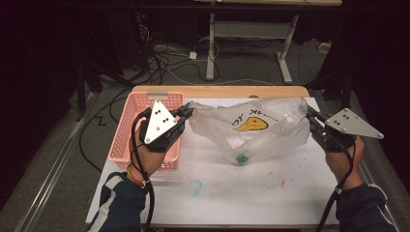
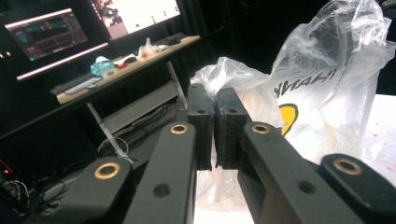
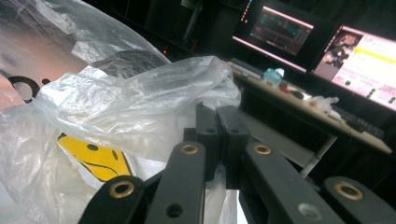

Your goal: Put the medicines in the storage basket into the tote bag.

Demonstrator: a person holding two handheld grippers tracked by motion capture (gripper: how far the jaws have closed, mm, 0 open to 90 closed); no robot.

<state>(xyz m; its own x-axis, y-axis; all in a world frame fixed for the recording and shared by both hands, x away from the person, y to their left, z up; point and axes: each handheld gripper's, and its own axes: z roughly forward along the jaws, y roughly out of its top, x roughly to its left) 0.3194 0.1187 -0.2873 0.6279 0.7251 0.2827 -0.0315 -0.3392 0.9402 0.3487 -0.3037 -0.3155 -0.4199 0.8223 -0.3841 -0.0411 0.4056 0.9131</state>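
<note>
Table (image 1: pixel 241 193) | plastic bag (image 1: pixel 251 128) stretched between grippers | both jaws clamped on its edges

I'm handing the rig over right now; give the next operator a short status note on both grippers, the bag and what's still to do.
Left gripper: shut on the plastic bag, pinching its left edge beside the pink basket.
Right gripper: shut on the bag's right edge.
The bag hangs stretched between the two grippers above the white table. A clear bottle with a green cap lies inside, at its low point.
Done: both edges are gripped and the bag is lifted.
Left: probably moving the bag or getting the bottle out; the basket looks empty from the high view.
</note>
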